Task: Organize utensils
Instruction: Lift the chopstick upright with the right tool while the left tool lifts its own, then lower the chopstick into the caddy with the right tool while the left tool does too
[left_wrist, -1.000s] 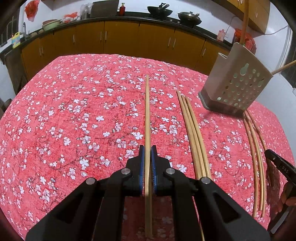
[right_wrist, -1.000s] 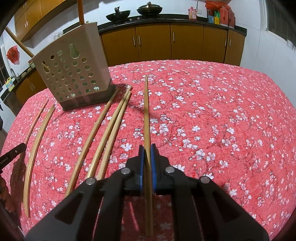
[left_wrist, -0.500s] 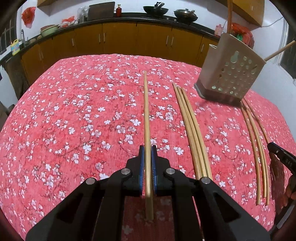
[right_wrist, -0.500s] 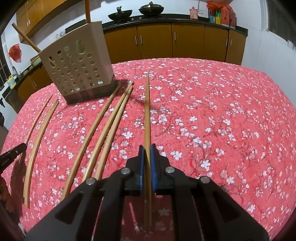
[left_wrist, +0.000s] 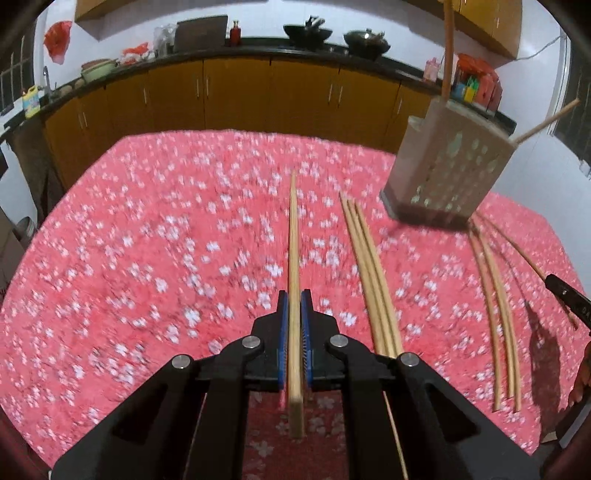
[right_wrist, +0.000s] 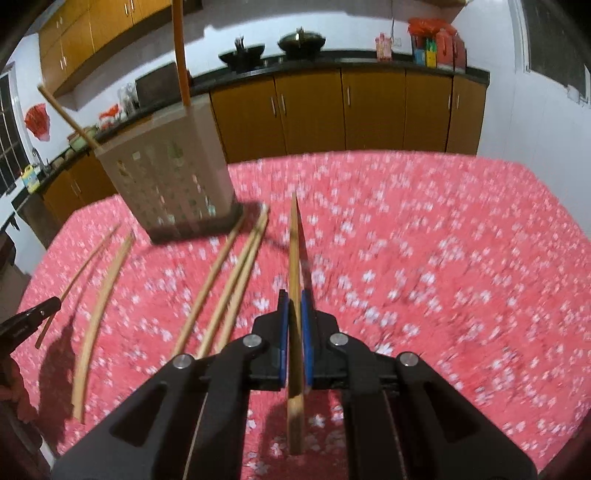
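One chopstick (left_wrist: 293, 258) is pinched in the left gripper (left_wrist: 294, 306), another chopstick (right_wrist: 294, 258) in the right gripper (right_wrist: 294, 306), both clear of the bench (left_wrist: 147, 258). Each should be tipped upright over the perforated holder (right_wrist: 166, 173), far left of the right gripper, and lowered in, avoiding the sticks already inside.

chopsticks on tabletop (left_wrist: 373, 273): 6 | chopsticks held in fingers (left_wrist: 294, 243): 2, one per gripper | chopsticks in holder (left_wrist: 448, 44): 2 | holder (left_wrist: 443, 173): 1
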